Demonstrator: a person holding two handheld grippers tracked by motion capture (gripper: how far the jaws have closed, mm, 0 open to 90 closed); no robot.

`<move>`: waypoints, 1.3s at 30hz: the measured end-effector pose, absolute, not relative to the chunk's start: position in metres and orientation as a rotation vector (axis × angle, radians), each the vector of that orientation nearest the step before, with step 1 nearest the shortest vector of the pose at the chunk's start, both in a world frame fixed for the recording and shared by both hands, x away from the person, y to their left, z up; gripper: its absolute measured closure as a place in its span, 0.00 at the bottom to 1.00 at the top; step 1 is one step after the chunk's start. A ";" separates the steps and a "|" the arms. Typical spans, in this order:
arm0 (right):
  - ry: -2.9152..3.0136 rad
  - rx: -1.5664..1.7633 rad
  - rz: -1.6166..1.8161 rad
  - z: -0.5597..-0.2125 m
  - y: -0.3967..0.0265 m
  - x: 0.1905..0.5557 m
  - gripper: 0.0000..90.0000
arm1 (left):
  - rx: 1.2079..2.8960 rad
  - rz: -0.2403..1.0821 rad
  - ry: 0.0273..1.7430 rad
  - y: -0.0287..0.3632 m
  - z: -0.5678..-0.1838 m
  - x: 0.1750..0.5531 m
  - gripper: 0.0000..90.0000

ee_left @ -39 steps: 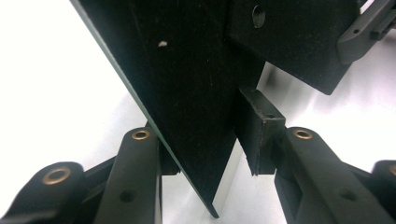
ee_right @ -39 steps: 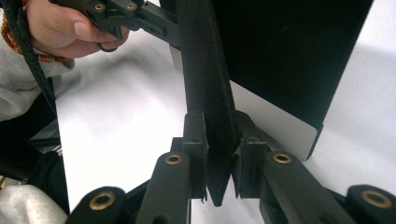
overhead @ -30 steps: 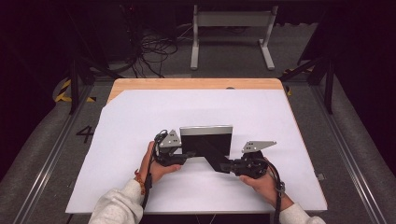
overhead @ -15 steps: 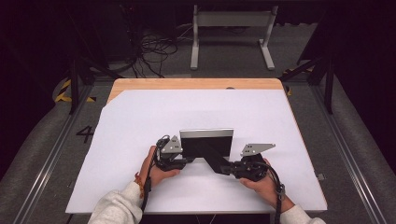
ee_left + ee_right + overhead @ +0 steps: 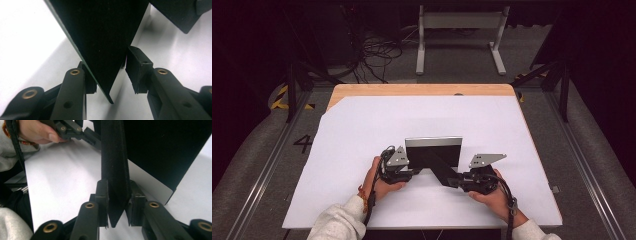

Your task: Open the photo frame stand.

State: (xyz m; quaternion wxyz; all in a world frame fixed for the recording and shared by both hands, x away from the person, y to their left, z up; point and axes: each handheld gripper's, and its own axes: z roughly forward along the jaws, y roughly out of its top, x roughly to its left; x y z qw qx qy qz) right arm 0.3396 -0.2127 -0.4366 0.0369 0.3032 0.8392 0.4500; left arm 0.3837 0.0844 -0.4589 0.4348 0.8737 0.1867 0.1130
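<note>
The right tool (image 5: 451, 181) pinches the narrow black stand leg (image 5: 115, 182) of a photo frame (image 5: 433, 150); in the right gripper view both pads press flat on this leg. The left tool (image 5: 412, 172) has the pointed corner of the frame's black back panel (image 5: 105, 45) between its jaws: the left pad seems to touch the panel, the right pad stands apart from it, so it is spread and not pinching. Its jaws have just been closing and then opened a little again.

The frame stands upright near the front middle of the bench (image 5: 362, 125), between the two hands. The bench is covered with a white sheet (image 5: 522, 200); a strip of wood shows at the far edge. Behind it lie a grey floor, loose cables (image 5: 372, 55), a white metal stand (image 5: 460, 30) and dark walls.

The front of the frame is turned away, so its picture side is hidden. The forearms are cut off by the bottom edge of the high view.

Compared with one second ago, the frame and both hands have shifted slightly to the right.
</note>
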 end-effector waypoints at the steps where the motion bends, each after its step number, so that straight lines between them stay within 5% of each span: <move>1: 2.576 0.931 1.381 -0.437 -0.213 0.340 0.85 | 2.175 0.281 0.465 0.084 -0.459 0.384 0.70; 19: 2.602 0.938 1.362 -0.441 -0.209 0.339 0.92 | 2.193 0.420 0.476 0.081 -0.458 0.386 0.72; 39: 2.610 0.931 1.335 -0.444 -0.209 0.338 0.92 | 2.103 0.411 0.481 0.104 -0.443 0.382 0.67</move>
